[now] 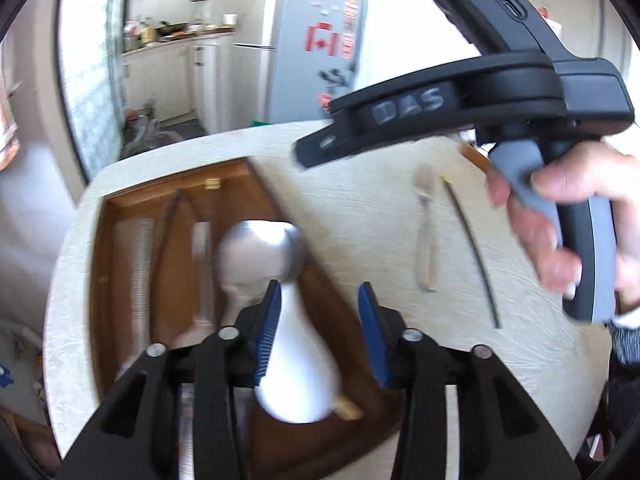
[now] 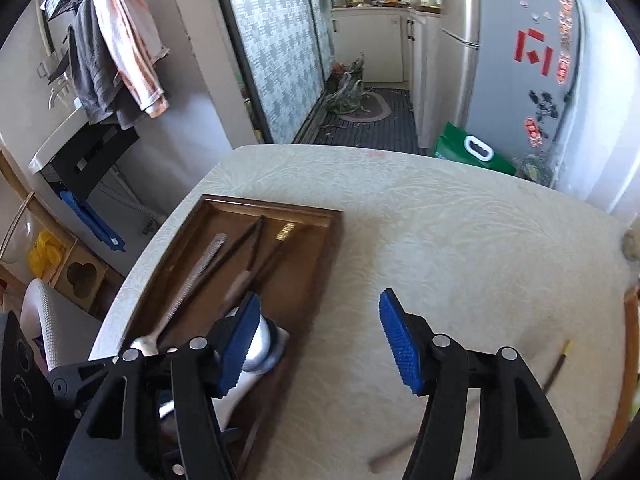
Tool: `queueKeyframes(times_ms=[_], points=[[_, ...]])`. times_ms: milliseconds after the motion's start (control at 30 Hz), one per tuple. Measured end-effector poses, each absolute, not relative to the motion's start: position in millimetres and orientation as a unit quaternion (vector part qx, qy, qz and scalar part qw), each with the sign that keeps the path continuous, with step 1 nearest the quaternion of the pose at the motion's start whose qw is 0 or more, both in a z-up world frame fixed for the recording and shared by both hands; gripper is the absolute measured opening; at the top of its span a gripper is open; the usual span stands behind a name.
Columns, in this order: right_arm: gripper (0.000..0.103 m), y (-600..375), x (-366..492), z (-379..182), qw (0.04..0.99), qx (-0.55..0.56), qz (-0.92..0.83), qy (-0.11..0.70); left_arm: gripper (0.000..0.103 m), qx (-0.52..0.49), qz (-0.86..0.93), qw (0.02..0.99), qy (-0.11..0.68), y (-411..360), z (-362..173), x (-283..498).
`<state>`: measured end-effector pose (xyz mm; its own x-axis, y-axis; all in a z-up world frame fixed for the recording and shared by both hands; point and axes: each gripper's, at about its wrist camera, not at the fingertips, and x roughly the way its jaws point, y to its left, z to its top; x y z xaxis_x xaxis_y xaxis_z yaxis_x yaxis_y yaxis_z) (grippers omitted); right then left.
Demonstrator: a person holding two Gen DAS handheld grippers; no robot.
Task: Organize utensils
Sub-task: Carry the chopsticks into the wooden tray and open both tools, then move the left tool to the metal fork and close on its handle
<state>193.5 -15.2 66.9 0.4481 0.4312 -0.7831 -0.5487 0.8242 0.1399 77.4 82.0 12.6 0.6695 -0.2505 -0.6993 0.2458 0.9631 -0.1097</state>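
A brown wooden utensil tray (image 1: 132, 204) lies on the cream table and also shows in the right wrist view (image 2: 304, 216). My left gripper (image 1: 318, 320) is open; a white-handled metal scoop (image 1: 296, 364) lies between its fingers over the tray's right compartment, touching the left pad (image 1: 266, 336). It also shows in the right wrist view (image 2: 260, 344). The tray holds a fork (image 2: 188, 284) and dark chopsticks (image 2: 236, 248). My right gripper (image 2: 320, 340) is open and empty above the table. A wooden-handled fork (image 1: 426, 232) and a dark chopstick (image 1: 474, 252) lie on the table to the right.
The hand-held right gripper body (image 1: 460, 108) hangs over the table's far right. The table's rounded edge (image 2: 328, 150) drops off to a kitchen floor with a fridge (image 2: 520, 60) and a green bag (image 2: 468, 150) beyond. A wooden strip (image 2: 630, 360) lies at the table's right edge.
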Motion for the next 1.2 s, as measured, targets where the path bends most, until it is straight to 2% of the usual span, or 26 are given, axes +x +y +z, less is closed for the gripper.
queueKeyframes(times_ms=[233, 333, 500, 567, 700, 867, 933, 1067, 1100, 1200], points=[[0.056, -124.3, 202.7, 52.1, 0.862, -0.005, 0.236, 0.448, 0.059, 0.05, -0.207, 0.898, 0.385, 9.0, 9.8, 78.8], [0.048, -152.0, 205.3, 40.3, 0.862, 0.022, 0.226, 0.453, 0.059, 0.072, -0.212, 0.894, 0.389, -18.1, 2.8, 88.5], [0.024, -175.2, 212.1, 22.2, 0.857, 0.054, 0.225, 0.461, 0.059, 0.076, -0.182, 0.895, 0.4, -44.6, -6.6, 114.9], [0.019, -180.4, 213.6, 16.9, 0.857, 0.059, 0.22, 0.463, 0.059, 0.082, -0.16, 0.897, 0.404, -46.9, -10.3, 130.5], [0.018, -181.8, 217.6, 6.9, 0.856, 0.052, 0.213, 0.469, 0.049, 0.082, -0.135, 0.895, 0.418, -49.3, -19.1, 157.7], [0.018, -178.1, 217.4, 3.5, 0.862, 0.032, 0.2, 0.464, 0.048, 0.083, -0.135, 0.891, 0.426, -53.4, -24.9, 180.0], [0.018, -179.1, 216.6, 4.5, 0.866, 0.026, 0.195, 0.459, 0.054, 0.069, -0.127, 0.89, 0.432, -53.6, -26.0, 182.5], [0.018, -180.2, 216.8, 7.9, 0.874, 0.02, 0.185, 0.449, 0.056, 0.068, -0.125, 0.891, 0.43, -55.1, -26.4, 188.8], [0.018, -180.6, 216.8, 8.4, 0.876, 0.018, 0.181, 0.447, 0.052, 0.067, -0.127, 0.891, 0.43, -54.7, -26.3, 188.5], [0.018, -180.9, 215.3, 8.6, 0.88, 0.015, 0.181, 0.439, 0.031, 0.076, -0.145, 0.889, 0.427, -58.8, -25.3, 183.8]])
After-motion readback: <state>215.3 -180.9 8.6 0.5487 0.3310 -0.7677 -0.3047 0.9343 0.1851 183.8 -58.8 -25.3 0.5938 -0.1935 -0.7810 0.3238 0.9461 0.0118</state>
